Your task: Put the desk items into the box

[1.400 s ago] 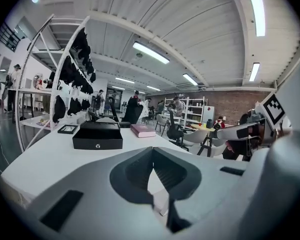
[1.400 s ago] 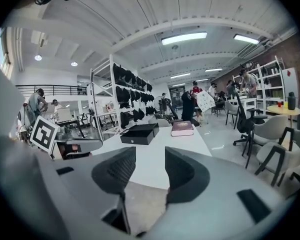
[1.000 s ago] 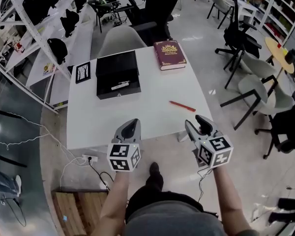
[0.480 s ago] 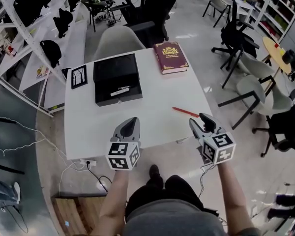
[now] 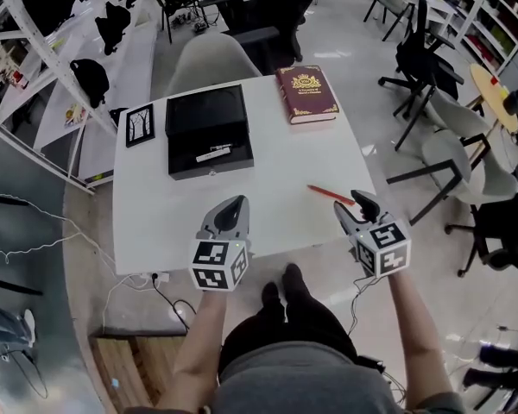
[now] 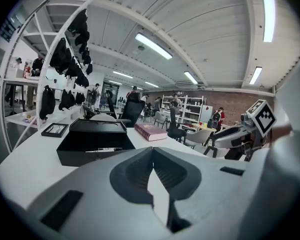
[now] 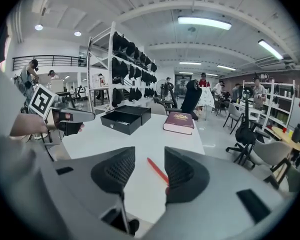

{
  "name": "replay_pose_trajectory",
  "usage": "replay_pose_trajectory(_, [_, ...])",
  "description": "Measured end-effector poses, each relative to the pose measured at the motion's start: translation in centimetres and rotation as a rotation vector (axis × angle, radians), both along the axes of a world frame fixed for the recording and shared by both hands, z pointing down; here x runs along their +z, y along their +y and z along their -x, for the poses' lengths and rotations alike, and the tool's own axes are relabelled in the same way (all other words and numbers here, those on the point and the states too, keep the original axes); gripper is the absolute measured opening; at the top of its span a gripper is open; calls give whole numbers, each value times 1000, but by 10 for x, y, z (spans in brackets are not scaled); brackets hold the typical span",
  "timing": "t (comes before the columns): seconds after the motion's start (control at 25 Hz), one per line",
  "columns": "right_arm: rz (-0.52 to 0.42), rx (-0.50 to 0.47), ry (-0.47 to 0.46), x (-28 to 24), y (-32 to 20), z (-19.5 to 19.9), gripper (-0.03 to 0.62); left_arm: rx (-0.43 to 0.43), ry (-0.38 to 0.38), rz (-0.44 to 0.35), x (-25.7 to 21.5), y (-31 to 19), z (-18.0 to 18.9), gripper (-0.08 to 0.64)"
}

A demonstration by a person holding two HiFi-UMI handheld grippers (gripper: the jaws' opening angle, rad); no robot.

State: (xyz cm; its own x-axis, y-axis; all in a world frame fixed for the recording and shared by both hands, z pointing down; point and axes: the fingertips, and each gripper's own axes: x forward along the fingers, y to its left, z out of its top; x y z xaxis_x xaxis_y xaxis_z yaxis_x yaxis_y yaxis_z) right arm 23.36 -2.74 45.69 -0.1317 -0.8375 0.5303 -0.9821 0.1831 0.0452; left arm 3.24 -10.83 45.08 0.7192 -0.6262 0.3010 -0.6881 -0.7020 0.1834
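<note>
An open black box [image 5: 209, 132] with a white pen [image 5: 213, 152] inside sits at the table's far left; it also shows in the left gripper view as the black box [image 6: 92, 141]. A maroon book [image 5: 306, 93] lies at the far right. Left of the box lies a small framed picture [image 5: 140, 125]. A red pen [image 5: 331, 194] lies near the table's right front edge. My right gripper [image 5: 361, 202] is open, just behind the red pen [image 7: 157, 170], which shows between its jaws. My left gripper [image 5: 234, 205] is shut and empty over the front edge.
The white table [image 5: 268, 162] has a grey chair [image 5: 209, 59] behind it. Office chairs [image 5: 432, 59] and a grey chair [image 5: 457, 158] stand to the right. White shelving [image 5: 43, 33] runs along the left. A power strip and cables [image 5: 155, 279] lie on the floor below the front edge.
My right gripper has moved forward, closer to the red pen. My left gripper has hardly moved relative to the table. The head camera has shifted slightly.
</note>
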Motion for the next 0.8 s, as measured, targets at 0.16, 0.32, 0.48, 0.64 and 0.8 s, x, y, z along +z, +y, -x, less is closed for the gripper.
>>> replay_pose_trajectory(0.16, [38, -49, -9, 8, -9, -5, 190, -18, -14, 8, 3, -8, -4, 6])
replay_pose_trajectory(0.32, [88, -116, 1, 21, -16, -7, 187, -54, -15, 14, 4, -19, -8, 6])
replay_pose_trajectory(0.48, [131, -169, 6, 34, -22, -11, 183, -67, -38, 13, 5, -25, -15, 6])
replay_pose_trajectory(0.64, [162, -225, 10, 44, -31, -10, 176, -95, -54, 26, 10, -30, -16, 6])
replay_pose_trajectory(0.8, [209, -296, 34, 57, -36, -7, 161, -114, -67, 39, 14, -33, -19, 6])
